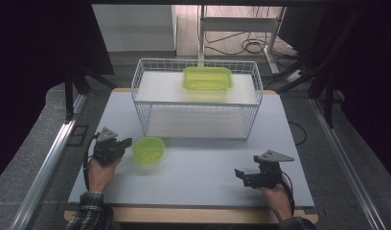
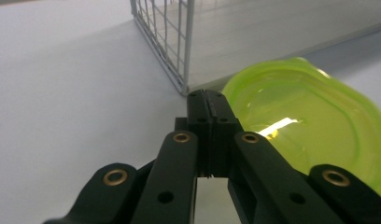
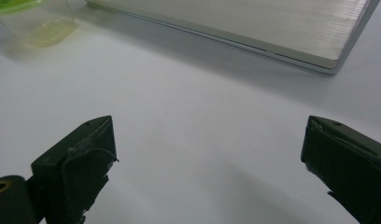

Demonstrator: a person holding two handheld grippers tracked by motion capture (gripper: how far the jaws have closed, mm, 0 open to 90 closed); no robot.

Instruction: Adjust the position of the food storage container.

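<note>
Sitting on the table point(image 1: 193, 177), the round green container point(image 1: 148, 150) lies just right of the left tool point(image 1: 127, 142) in the high view, near the front left corner of the wire basket point(image 1: 141, 103). Left tool's jaws are pressed together w/ nothing between them; tips point toward the container's rim and stand just beside it. Can't tell whether tip and rim touch. In the left gripper view, the closed left tool point(image 2: 207, 95) aims at the basket's corner post point(image 2: 188, 46), and the container point(image 2: 314, 116) spreads to the right of the jaws and a bit beyond them, lid side up, glossy w/ a bright glare streak. Container isn't between the jaws; it's off to their side.

Right tool point(image 1: 242, 176) rests at the front right of the table, well apart from the container, jaws spread wide, nothing in them. In the right gripper view the right tool point(image 3: 209, 154) frames bare table, w/ the container point(image 3: 37, 25) far off at top left and the basket's white base board point(image 3: 254, 28) across the top.

Second green container point(image 1: 207, 77), rectangular, sits on the basket's upper shelf, toward the back and well away from both tools.
</note>
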